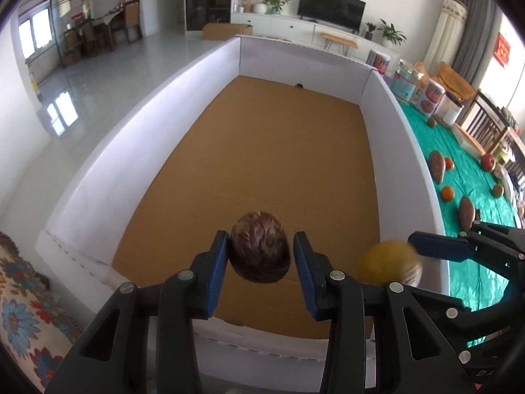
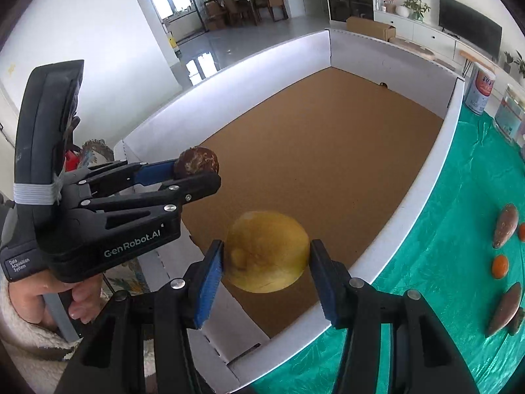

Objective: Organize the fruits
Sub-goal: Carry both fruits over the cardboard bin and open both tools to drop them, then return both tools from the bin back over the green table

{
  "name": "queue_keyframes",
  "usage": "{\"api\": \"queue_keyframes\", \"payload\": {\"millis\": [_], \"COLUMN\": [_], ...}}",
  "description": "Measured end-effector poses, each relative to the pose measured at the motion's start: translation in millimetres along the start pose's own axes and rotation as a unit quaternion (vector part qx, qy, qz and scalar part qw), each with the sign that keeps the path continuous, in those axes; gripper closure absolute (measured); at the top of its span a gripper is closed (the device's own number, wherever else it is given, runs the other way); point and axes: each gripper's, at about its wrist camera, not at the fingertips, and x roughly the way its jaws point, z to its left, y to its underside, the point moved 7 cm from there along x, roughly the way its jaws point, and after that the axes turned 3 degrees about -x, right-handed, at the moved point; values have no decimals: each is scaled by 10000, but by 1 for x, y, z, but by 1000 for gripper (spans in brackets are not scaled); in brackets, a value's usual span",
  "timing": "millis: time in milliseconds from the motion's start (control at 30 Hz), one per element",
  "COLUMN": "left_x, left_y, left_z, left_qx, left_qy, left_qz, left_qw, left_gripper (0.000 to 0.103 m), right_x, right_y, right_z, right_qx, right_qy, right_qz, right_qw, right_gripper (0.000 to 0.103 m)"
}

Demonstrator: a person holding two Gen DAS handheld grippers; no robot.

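A large white box (image 1: 183, 98) with a brown cardboard floor (image 1: 269, 151) lies ahead in both views, its wall also in the right wrist view (image 2: 439, 151). My left gripper (image 1: 261, 252) hangs over the box's near end with a dark brown, rough fruit (image 1: 259, 246) between its blue pads; small gaps show on both sides of the fruit. It also shows in the right wrist view (image 2: 197, 162). My right gripper (image 2: 266, 256) is over the box's near right corner with a yellow round fruit (image 2: 267, 251) between its pads, a gap at the left pad.
A green tablecloth (image 2: 443, 262) lies right of the box with several fruits: brown pointed ones (image 2: 505, 226), small oranges (image 2: 499, 266), a red apple (image 1: 488, 161). Tins and jars (image 1: 407, 78) stand at the far right. A floral cloth (image 1: 19, 312) lies left.
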Motion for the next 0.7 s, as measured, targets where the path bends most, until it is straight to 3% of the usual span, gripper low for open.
{"api": "queue_keyframes", "payload": {"millis": [33, 100, 233, 333, 400, 467, 533, 633, 700], "left_x": [-1, -6, -21, -34, -40, -42, -39, -25, -13], "left_y": [-1, -4, -18, -26, -29, -28, -27, -27, -27], "left_z": [-1, -8, -35, -66, -91, -119, -145, -169, -178], "left_qx": [-6, 0, 175, 309, 451, 666, 953, 1297, 1388], "left_qy": [24, 57, 252, 600, 815, 1056, 1050, 663, 487], "left_qz": [-49, -203, -562, -779, -900, -963, -1054, -1226, -1161], "left_qw": [10000, 9998, 9979, 9947, 9916, 9875, 9843, 9817, 9823], "left_gripper": [50, 39, 28, 16, 14, 13, 13, 13, 13], "right_x": [-5, -18, -62, -96, -118, -135, -155, -184, -204], "right_y": [-2, -6, 2, 31, 68, 108, 160, 229, 270], "right_z": [-2, -12, -46, -91, -129, -176, -222, -286, -308], "right_qx": [48, 210, 565, 1012, 1519, 2036, 2587, 3332, 3773], "right_qy": [-4, 15, 172, 595, 946, 1487, 2126, 3019, 3319], "right_qz": [-72, -267, -727, -1118, -1292, -1329, -1264, -1140, -1118], "right_qw": [10000, 9994, 9956, 9868, 9753, 9585, 9338, 8859, 8573], "right_gripper": [41, 39, 37, 28, 21, 20, 20, 20, 20]}}
